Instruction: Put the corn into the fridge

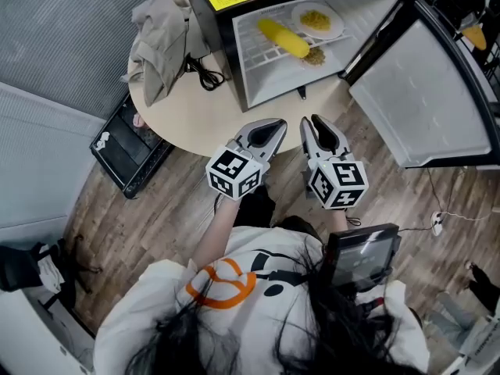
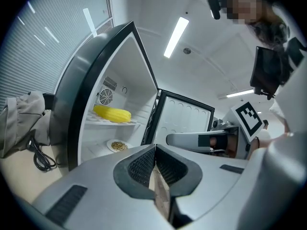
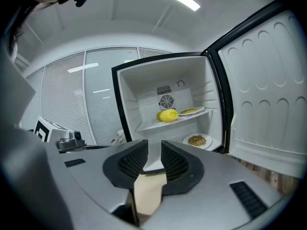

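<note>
One fan (image 3: 166,101) behind the corn (image 3: 167,115) escapes the head view.

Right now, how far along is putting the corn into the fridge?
Done: the yellow corn cob lies on the white wire shelf inside the small black fridge. In hand: nothing. The left hand-held gripper is shut and empty, and the right hand-held gripper is slightly open and empty. Both are short of the fridge. Left: the white-lined fridge door stands open.

Fridge door (image 1: 426,92) cut off by right edge. Food (image 1: 315,19) on plate (image 1: 337,23) too small to identify. Cloth (image 1: 156,41) hid desk (image 1: 211,119) edge.
</note>
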